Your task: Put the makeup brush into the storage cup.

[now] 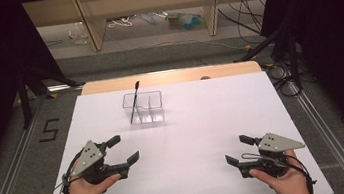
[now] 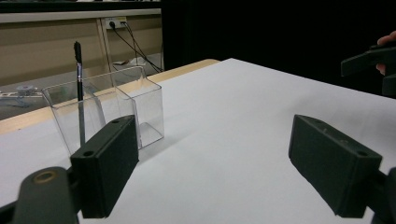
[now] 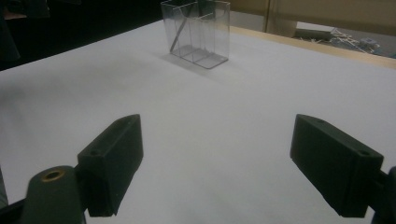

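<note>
Table (image 1: 191,140), white top: one clear divided box (image 1: 143,108) holding an upright pen (image 1: 135,103), well ahead of both grippers, nearer the left gripper (image 1: 123,150).

Open table (image 1: 191,140) before clear organizer (image 1: 143,108)

Pen (image 1: 135,102) in holder (image 1: 154,110) — left compartment.

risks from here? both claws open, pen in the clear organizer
1. The clear organizer looks light and unanchored; a nudge from either claw could likely slide or tip it.
2. The pen leans tilted in an end compartment; a grasp high up might lever the organizer over.
3. Transparent walls are hard to judge, so a claw may clip the rim.
</note>
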### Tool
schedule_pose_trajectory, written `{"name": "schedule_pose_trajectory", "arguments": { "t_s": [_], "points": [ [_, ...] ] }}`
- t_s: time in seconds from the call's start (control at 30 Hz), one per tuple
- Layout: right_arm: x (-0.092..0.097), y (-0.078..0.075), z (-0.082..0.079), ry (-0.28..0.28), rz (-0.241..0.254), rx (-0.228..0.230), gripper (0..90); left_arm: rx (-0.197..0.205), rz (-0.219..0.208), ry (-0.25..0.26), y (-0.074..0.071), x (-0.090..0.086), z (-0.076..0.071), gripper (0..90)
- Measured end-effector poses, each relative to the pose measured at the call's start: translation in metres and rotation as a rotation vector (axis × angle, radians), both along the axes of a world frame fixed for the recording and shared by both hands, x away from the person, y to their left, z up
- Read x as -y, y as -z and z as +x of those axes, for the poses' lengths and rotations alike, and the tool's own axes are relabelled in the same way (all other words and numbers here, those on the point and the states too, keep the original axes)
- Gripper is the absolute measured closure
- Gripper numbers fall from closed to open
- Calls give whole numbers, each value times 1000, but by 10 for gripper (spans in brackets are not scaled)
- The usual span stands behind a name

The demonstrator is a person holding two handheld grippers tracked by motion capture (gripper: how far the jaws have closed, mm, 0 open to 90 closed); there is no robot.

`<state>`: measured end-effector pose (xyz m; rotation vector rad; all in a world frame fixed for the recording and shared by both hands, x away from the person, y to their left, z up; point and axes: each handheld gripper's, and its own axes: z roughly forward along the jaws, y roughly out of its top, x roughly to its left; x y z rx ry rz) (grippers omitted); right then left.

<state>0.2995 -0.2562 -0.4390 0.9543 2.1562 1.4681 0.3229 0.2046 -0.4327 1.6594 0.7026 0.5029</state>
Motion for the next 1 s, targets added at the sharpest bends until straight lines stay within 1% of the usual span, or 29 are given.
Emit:
{"name": "schedule_pose_trajectory", "arguments": {
  "t_s": [0.1, 0.13, 0.2, 0.23, 0.3, 0.4, 0.43, 0.47, 0.5, 0.53, 0.57, 0.6, 0.7, 0.8, 0.83, 0.87, 0.93, 0.97, 1.0],
  "points": [
    [0, 0, 0, 1, 1, 0, 183, -5, 0, -6, 2, -2, -2, 159],
    [0, 0, 0, 2, 2, 0, 183, 3, 8, -2, 2, -3, -2, 159],
    [0, 0, 0, 1, 2, -2, 183, 1, 9, -8, 3, -4, -2, 159],
    [0, 0, 0, 1, 1, -1, 182, 6, 16, -5, 3, -5, -2, 159],
    [0, 0, 0, 2, 2, -1, 182, -1, 6, -10, 3, -6, -3, 159],
    [0, 0, 0, 3, 2, -1, 182, 5, 17, -7, 4, -9, -4, 159],
    [1, 0, 1, 3, 2, 10, 183, -5, 12, -12, 5, -9, -5, 159],
    [1, 0, 1, 3, 1, 11, 183, -3, 18, -11, 5, -10, -5, 159],
    [0, 0, 0, 2, 4, -2, 183, 1, 23, -10, 5, -11, -5, 159],
    [1, 0, 1, 4, 0, 11, 183, 0, 23, -13, 5, -12, -6, 159],
    [1, 0, 1, 4, 1, 6, 183, -1, 23, -13, 5, -13, -6, 159],
    [1, 0, 1, 4, 0, 12, 182, -6, 22, -17, 6, -13, -6, 159],
    [1, 1, 2, 1, -4, 18, 182, -11, 30, -10, 7, -14, -7, 158],
    [1, 1, 2, 2, -4, 18, 183, -7, 38, -7, 6, -14, -7, 159],
    [1, 1, 2, 2, -2, 16, 182, -10, 36, -9, 7, -14, -7, 158],
    [1, 1, 1, 3, 2, -5, 183, -8, 37, -6, 7, -14, -7, 158],
    [1, 1, 1, 6, 5, -7, 182, -11, 37, -6, 7, -13, -7, 159],
    [2, 2, 2, 11, 1, 16, 183, -13, 38, -4, 7, -13, -6, 159],
    [2, 1, 2, 15, -6, 8, 182, -11, 44, 0, 7, -13, -6, 159]
  ]
}}
